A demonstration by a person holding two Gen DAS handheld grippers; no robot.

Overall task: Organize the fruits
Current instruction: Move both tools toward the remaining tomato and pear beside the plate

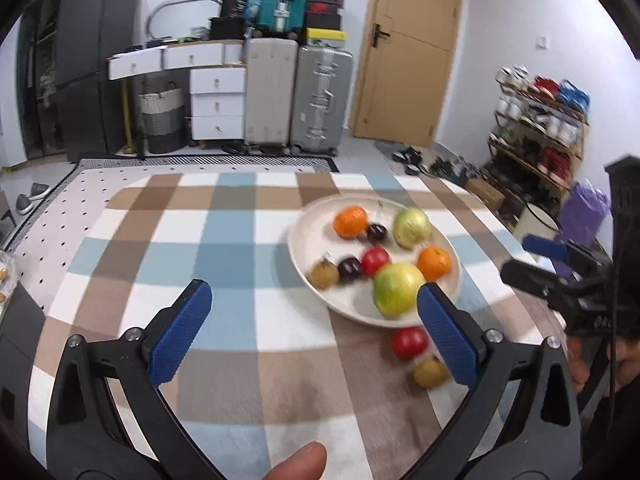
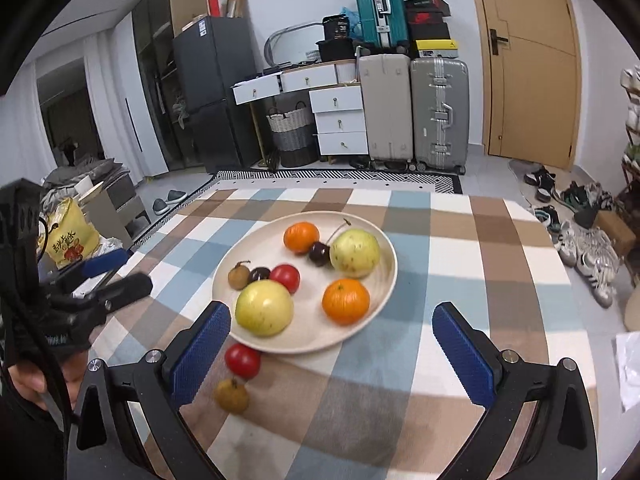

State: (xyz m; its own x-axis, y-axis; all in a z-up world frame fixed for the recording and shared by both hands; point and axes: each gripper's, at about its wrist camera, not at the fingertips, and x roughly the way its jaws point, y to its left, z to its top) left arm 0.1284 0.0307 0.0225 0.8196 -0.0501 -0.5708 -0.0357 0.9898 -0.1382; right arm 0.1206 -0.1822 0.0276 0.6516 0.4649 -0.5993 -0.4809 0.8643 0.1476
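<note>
A checked tablecloth (image 2: 460,264) covers the table. Against the far wall, two grey suitcases (image 2: 414,108) stand beside white drawers (image 2: 340,120), a teal suitcase (image 2: 378,6) on top; shoes (image 2: 580,240) litter the floor near the wooden door (image 2: 532,60).

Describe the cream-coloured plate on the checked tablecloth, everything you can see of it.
The round, shallow cream-coloured plate looks like matte plastic or ceramic, with a low raised rim. It sits flat on the blue, brown and white checked tablecloth. It holds eight fruits: two oranges, two large yellow-green fruits, one red fruit, two dark cherry-like ones and a small brown one. A second red fruit lies on the cloth against its near rim. Neither gripper touches the plate.
</note>
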